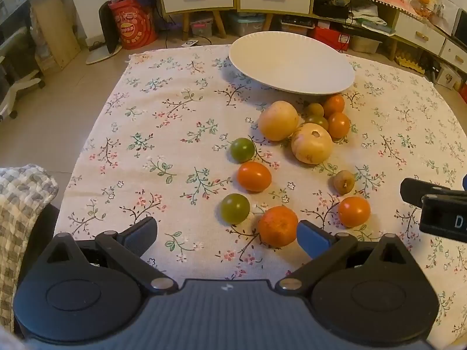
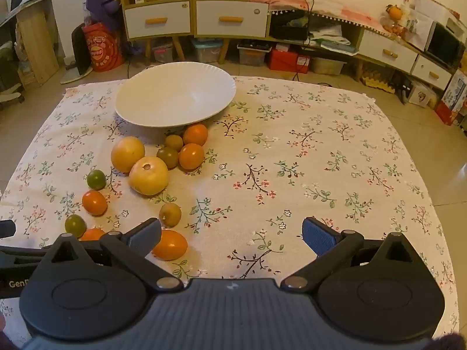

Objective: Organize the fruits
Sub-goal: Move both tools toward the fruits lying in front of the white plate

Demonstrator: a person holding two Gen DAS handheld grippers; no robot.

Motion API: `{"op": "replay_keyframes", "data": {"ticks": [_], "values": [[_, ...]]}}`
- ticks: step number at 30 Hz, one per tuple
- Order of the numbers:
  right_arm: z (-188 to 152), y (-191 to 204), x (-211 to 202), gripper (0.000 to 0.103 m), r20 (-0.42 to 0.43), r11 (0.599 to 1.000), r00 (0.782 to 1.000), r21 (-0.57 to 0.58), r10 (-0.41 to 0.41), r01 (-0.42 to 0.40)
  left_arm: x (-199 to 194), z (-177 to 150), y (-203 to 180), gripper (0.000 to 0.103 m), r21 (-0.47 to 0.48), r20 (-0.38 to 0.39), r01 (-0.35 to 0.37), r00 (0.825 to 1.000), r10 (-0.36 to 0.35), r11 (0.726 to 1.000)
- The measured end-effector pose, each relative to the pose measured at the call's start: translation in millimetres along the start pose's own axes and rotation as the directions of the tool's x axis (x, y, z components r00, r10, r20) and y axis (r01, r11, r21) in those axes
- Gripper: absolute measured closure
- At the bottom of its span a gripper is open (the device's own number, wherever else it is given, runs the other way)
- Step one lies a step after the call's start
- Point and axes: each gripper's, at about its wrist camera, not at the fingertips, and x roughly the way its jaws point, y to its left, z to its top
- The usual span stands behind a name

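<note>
Task barely begun, by the look of it. White plate (image 2: 175,93) sits empty at the far side of the worktop (image 2: 321,160). All fruit lies loose on the floral cloth, near side of the plate: two large yellow fruits (image 2: 148,175), several orange ones (image 1: 254,176), green ones (image 1: 242,149), small brown ones (image 2: 170,214). Left tongs (image 1: 226,233) spread apart, empty, an orange fruit (image 1: 277,226) just beside the right pad. Right tongs (image 2: 232,234) spread apart, empty. Everything remains to be moved.
</note>
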Motion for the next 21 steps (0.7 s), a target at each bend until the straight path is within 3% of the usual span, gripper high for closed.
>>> {"op": "replay_keyframes", "data": {"ticks": [21], "values": [[-1.4, 4.9, 2.6, 0.000, 0.013, 1.000, 1.000, -0.004, 0.012, -0.012, 2.7, -3.0, 10.8, 0.017, 0.014, -0.003, -0.011, 1.000, 0.011, 1.000]]}}
